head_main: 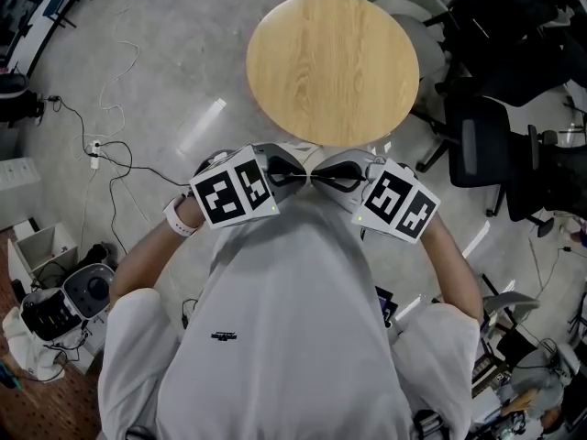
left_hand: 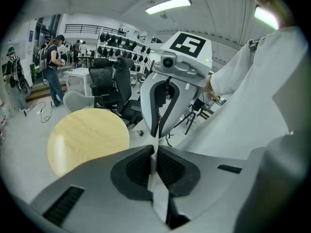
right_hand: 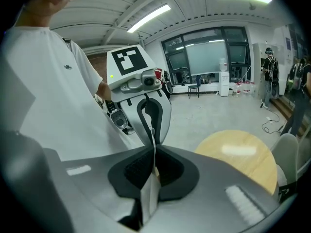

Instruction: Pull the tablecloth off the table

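The round wooden table point(head_main: 332, 67) stands bare in front of me, also showing in the left gripper view point(left_hand: 87, 140) and the right gripper view point(right_hand: 243, 154). Both grippers are raised at my chest, tip to tip, just short of the table's near rim. My left gripper point(head_main: 298, 178) is shut on a thin white strip of tablecloth point(left_hand: 158, 198) that runs down between its pads. My right gripper point(head_main: 321, 178) is shut on the same white tablecloth point(right_hand: 149, 193). How much cloth hangs below the jaws is hidden against my white shirt.
Black office chairs point(head_main: 486, 140) crowd the right side beyond the table. Cables point(head_main: 110, 154) trail over the grey floor at the left, with boxes and gear point(head_main: 55, 301) at the lower left. People stand far back in the room point(left_hand: 53, 67).
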Motion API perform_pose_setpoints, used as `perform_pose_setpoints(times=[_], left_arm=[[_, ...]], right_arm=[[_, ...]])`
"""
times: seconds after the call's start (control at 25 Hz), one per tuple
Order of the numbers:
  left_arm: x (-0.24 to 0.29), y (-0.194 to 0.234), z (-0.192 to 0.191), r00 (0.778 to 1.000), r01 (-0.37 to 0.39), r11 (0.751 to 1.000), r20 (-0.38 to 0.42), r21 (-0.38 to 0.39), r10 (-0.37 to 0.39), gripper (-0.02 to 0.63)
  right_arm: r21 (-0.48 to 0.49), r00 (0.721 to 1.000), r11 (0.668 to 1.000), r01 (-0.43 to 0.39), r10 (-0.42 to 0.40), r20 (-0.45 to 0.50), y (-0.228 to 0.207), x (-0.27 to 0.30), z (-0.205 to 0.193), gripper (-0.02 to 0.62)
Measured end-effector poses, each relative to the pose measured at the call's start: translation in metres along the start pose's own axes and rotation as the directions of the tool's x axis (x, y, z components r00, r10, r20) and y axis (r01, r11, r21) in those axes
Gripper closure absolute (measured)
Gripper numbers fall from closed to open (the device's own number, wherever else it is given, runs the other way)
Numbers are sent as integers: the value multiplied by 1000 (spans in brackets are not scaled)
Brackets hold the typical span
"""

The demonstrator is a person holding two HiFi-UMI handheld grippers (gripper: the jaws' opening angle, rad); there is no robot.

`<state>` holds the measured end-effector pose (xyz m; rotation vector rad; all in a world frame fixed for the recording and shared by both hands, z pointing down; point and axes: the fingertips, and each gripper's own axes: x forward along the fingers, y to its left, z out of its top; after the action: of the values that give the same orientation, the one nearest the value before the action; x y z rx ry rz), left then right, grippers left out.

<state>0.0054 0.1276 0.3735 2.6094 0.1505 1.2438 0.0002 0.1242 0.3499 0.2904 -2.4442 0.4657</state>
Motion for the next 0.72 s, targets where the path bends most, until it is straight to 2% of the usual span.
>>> perform_pose_setpoints(times=[0.4,0.72], left_arm=[[2,0,7,999,37,999,-7,39,-37,596],[-3,2,4,999,28,998,-26,60,-27,596]], right_arm=[[1,1000,1000,11,-11,-28,-4,-5,0,578],[-10,1000,1000,27,-27,-10,-3,-3,4,578]])
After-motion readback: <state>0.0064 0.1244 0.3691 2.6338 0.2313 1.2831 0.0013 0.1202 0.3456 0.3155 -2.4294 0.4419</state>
